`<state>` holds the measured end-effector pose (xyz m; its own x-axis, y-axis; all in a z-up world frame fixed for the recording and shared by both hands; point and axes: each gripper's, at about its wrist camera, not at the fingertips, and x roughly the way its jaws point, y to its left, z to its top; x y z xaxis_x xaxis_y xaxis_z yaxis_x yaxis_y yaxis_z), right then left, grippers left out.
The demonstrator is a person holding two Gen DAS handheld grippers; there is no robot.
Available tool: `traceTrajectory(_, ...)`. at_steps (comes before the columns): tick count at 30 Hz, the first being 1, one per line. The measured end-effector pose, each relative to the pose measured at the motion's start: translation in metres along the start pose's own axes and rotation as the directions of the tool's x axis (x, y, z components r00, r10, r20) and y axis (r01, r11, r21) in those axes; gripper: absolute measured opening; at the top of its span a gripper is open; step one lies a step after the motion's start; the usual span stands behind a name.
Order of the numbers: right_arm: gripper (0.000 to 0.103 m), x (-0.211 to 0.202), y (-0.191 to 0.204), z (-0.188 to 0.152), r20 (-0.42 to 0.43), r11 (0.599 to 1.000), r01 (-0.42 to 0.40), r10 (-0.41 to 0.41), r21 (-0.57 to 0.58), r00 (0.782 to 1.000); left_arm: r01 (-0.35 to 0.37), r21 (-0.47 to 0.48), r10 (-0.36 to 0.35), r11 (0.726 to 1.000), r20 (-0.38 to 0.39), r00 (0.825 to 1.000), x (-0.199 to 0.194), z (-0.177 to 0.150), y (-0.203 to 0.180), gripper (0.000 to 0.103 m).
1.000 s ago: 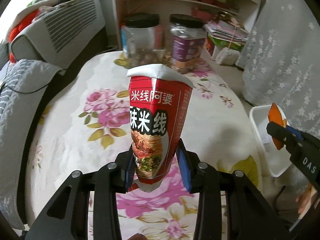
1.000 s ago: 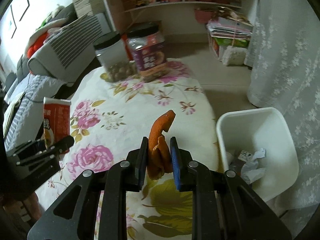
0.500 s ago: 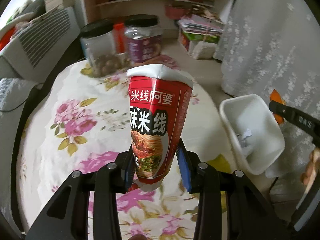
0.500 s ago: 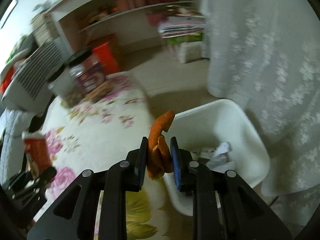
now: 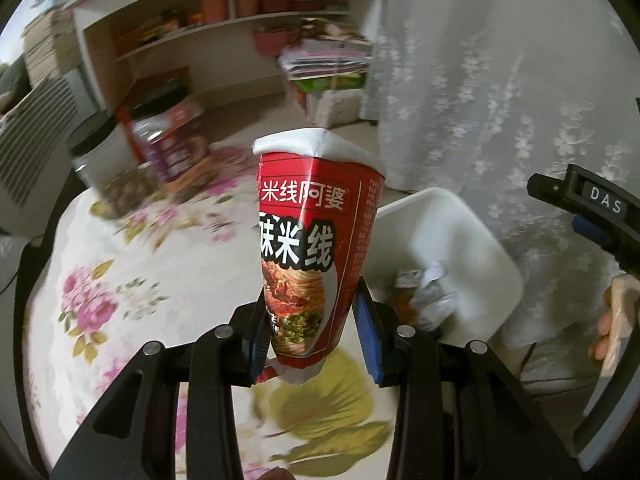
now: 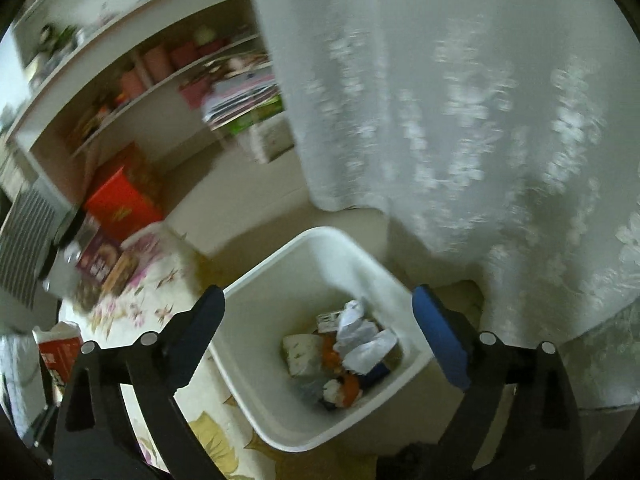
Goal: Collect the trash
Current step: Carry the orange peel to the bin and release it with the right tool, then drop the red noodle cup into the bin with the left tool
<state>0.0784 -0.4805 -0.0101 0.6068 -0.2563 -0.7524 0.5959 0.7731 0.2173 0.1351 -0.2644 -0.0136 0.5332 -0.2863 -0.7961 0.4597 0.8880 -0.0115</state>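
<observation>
My left gripper (image 5: 310,336) is shut on a squashed red noodle cup (image 5: 314,248) with a white lid, held upright above the flowered tablecloth (image 5: 120,280). The cup also shows at the left edge of the right wrist view (image 6: 58,350). My right gripper (image 6: 318,328) is open wide and empty, right above the white trash bin (image 6: 280,276). In the bin lie crumpled white paper (image 6: 360,340), wrappers and the orange peel (image 6: 348,386). The bin (image 5: 460,224) stands right of the cup in the left wrist view, where my right gripper (image 5: 584,204) enters from the right.
Two jars (image 5: 168,140) stand at the far end of the table. A shelf unit (image 5: 224,32) and a red box (image 6: 120,204) lie beyond. A white lace curtain (image 6: 460,100) hangs right behind the bin. A sofa with a striped cushion (image 5: 32,140) is at the left.
My right gripper swung right over the bin and opened; the orange peel it held now lies in the bin. My left gripper carried the cup right, toward the bin.
</observation>
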Motion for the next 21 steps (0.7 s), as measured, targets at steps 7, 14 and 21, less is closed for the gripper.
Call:
traceTrajectory(7,0.096,-0.016,-0.036,0.010,0.051,0.993,0.080,-0.085,0.086,0.995,0.092,0.071,-0.092,0.993,-0.011,0.996,0.007,0.023,-0.059,0.058)
traceTrajectory(14,0.096,-0.034,-0.053,0.014,0.100,0.988,0.111,-0.122,0.107,0.987,0.080,0.111,-0.083,0.991,0.028,0.996,-0.008,0.016,-0.072,0.073)
traceTrajectory(21,0.096,-0.072,-0.014,-0.005,0.196,0.992,0.116,-0.104,-0.050,0.975,-0.017,0.052,0.010,0.998,0.126,0.992,-0.051,-0.013,-0.023,0.085)
